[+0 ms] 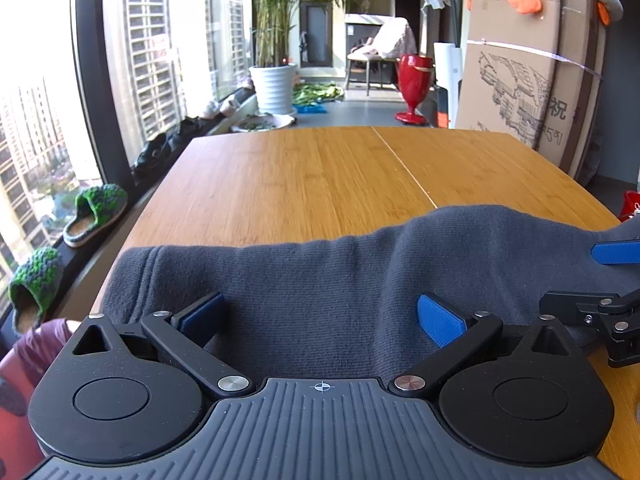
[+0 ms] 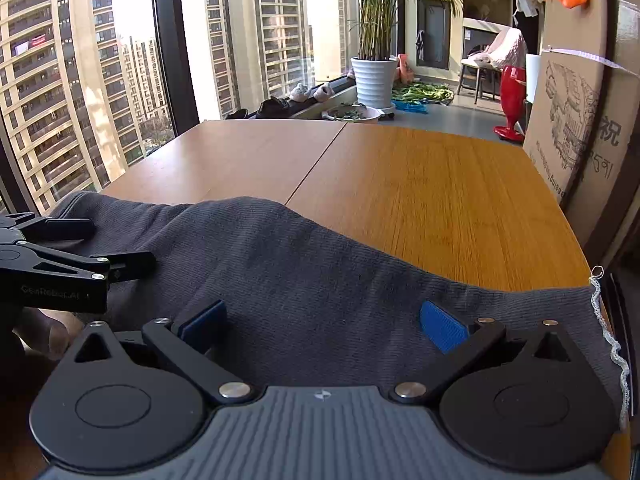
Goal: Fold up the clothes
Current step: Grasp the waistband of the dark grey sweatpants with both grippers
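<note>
A dark grey knitted garment (image 1: 320, 280) lies spread across the near part of a wooden table (image 1: 304, 176), bunched higher toward the right. My left gripper (image 1: 320, 318) hovers over its left half, jaws wide open, blue pads apart, nothing between them. In the right wrist view the same garment (image 2: 320, 272) reaches the table's right edge, where a white frayed thread (image 2: 612, 340) hangs. My right gripper (image 2: 322, 322) is open above the garment's right half, pads not pressing cloth. The other gripper's black fingers (image 2: 120, 262) show at the left, and a blue pad (image 1: 616, 252) at the right in the left wrist view.
Bare wood table (image 2: 420, 184) stretches beyond the garment. A large cardboard box (image 1: 528, 72) leans at the table's right. Green knitted slippers (image 1: 96, 214) and shoes line the window sill on the left. A potted palm (image 1: 274, 80) and a red vase (image 1: 414, 80) stand farther back.
</note>
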A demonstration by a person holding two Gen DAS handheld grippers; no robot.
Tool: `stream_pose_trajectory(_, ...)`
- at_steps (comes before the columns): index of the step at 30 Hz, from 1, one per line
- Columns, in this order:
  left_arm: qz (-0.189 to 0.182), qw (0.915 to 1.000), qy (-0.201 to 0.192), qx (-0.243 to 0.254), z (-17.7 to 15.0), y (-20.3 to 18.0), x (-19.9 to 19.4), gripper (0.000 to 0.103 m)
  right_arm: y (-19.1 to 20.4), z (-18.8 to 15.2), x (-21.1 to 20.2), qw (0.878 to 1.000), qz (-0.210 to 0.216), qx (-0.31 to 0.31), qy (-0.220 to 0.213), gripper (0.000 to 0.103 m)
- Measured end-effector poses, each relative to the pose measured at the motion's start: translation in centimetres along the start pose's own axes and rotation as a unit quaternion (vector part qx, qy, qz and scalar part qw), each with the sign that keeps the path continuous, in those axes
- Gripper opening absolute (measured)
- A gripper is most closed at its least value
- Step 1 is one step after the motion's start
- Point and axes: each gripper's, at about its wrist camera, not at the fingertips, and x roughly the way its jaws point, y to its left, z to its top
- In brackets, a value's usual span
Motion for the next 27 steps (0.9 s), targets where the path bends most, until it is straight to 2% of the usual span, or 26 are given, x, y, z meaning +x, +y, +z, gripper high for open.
stream_pose_trajectory(11,-0.013,0.9997,0.004,-0.019,0.18,0.21,-0.08,0.103,-0.49,-0.04,-0.05,1.0,0.0,-0.001,0.002,0.103)
stream_pose_trajectory(27,-0.016,0.9997,0.003,-0.021,0.24,0.07,-0.26,0.103,-0.18,0.15,0.25,1.0,-0.005,-0.006,0.003,0.103)
